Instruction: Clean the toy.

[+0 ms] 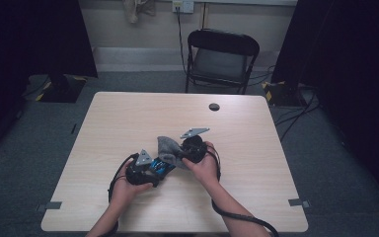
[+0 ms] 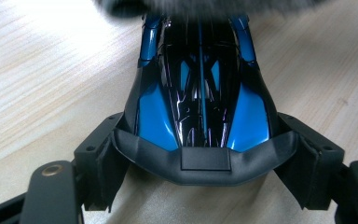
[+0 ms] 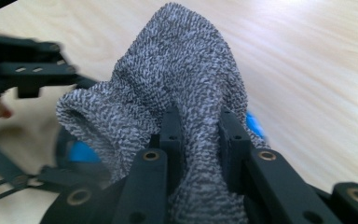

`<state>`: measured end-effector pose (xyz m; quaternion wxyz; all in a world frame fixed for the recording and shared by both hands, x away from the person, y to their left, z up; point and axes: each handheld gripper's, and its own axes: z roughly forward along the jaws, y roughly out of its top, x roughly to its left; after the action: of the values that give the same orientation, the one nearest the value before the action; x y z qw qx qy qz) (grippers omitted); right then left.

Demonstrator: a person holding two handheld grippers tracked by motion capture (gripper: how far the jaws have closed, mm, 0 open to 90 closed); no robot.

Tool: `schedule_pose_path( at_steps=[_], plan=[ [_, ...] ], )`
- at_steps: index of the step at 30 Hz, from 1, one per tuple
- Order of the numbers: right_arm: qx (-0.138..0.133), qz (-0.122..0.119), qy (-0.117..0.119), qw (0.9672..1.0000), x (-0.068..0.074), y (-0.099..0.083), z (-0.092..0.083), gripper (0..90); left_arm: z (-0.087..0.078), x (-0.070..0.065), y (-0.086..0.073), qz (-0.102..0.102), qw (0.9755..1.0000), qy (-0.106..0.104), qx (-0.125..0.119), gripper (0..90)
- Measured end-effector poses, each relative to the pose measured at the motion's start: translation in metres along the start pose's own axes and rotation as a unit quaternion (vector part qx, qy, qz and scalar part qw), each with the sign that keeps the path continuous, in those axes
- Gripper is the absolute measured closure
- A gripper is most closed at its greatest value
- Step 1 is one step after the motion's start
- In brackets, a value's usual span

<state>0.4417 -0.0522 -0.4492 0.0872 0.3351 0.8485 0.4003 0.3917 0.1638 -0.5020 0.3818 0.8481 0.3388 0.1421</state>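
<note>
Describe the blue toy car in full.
The toy car has a glossy blue and black body that looks like plastic, with a matte black bumper at its near end. It lies flat on the wooden table, clamped at both flanks by the left hand-held gripper. A grey knitted cloth, pinched in the right hand-held gripper, covers its far end.

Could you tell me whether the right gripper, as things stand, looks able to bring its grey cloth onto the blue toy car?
Probably yes. The right gripper is shut on the grey cloth, which hangs right beside the blue toy car clamped in the left gripper. Nothing lies between them on the table.
</note>
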Motion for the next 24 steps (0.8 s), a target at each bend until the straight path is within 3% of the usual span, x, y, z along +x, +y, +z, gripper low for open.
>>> schedule_pose_path(
  at_steps=[12, 24],
  plan=[
    [0.012, -0.053, 0.038, 0.9978, 0.045, -0.002, 0.018, 75.4, 0.0, 0.0, 0.0, 0.003, 1.0, 0.003, 0.001, 24.4],
    [0.02, -0.06, 0.04, 0.9972, 0.047, -0.004, 0.023, 75.5, 0.0, 0.0, 0.0, 0.002, 1.0, 0.003, 0.001, 24.4]
  ],
)
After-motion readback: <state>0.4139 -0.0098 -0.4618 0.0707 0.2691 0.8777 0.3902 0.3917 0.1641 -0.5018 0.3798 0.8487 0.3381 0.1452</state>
